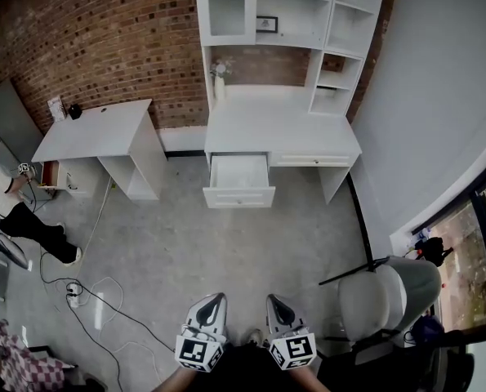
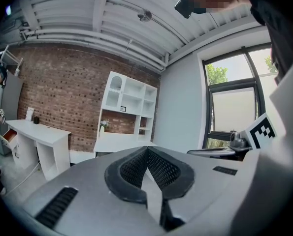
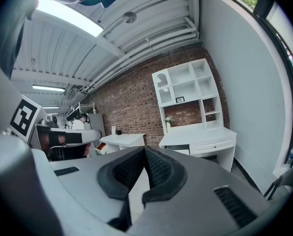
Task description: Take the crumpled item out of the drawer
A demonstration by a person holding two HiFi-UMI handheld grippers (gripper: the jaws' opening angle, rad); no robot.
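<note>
The open drawer (image 1: 239, 180) sticks out from the left half of the white desk with a hutch (image 1: 282, 129), far across the floor. Its inside looks white, and I cannot make out a crumpled item in it from here. My left gripper (image 1: 217, 299) and right gripper (image 1: 274, 300) are side by side at the bottom of the head view, held close to the body and pointing toward the desk. In the left gripper view the left gripper (image 2: 146, 149) has its jaws together with nothing between them. The right gripper (image 3: 144, 149) is shut and empty too. The desk (image 3: 200, 135) lies ahead.
A second white desk (image 1: 95, 133) stands at the left, with a person (image 1: 6, 198) crouched beside it. Cables and a power strip (image 1: 75, 290) lie on the grey floor at lower left. A grey chair (image 1: 388, 296) is at my right, by the window wall.
</note>
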